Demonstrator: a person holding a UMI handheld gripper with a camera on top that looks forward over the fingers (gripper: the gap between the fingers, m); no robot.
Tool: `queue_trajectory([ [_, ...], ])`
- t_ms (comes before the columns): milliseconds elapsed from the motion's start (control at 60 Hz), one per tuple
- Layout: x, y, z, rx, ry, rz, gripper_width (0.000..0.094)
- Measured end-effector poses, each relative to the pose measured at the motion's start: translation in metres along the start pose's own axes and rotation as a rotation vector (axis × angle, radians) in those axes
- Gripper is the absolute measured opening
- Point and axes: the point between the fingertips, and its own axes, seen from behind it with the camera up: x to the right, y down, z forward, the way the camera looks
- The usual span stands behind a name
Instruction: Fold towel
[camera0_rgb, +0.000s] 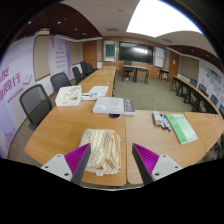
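Large pink Chinese characters ran down a white banner (12, 88) on the left wall, too partial to read, and nothing else bore legible writing. A crumpled cream-and-tan cloth towel (101, 150) lay on the near edge of the light wooden conference table (60, 130), its long axis running near to far. The hand-held gripper (111, 160) stood released, its purple-padded fingers (148, 158) spread, the towel between them, nearer the left finger.

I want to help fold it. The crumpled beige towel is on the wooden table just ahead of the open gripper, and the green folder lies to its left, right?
Not quite. The gripper view shows the green folder to the right of the crumpled beige towel, not left. The rest holds: the towel lies on the wooden table just ahead of the open gripper.
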Motion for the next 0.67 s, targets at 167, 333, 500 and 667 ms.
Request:
queue_trajectory([
  [167, -0.026, 0.012, -0.079, 0.032, 0.037, -0.006, 0.0855],
  [333, -0.046, 0.027, -0.149, 0.055, 0.069, -0.016, 0.0854],
  [500, -0.060, 0.037, -0.190, 0.075, 0.079, -0.018, 0.0858],
  [667, -0.065, 0.039, -0.206, 0.084, 0.080, -0.011, 0.0859],
])
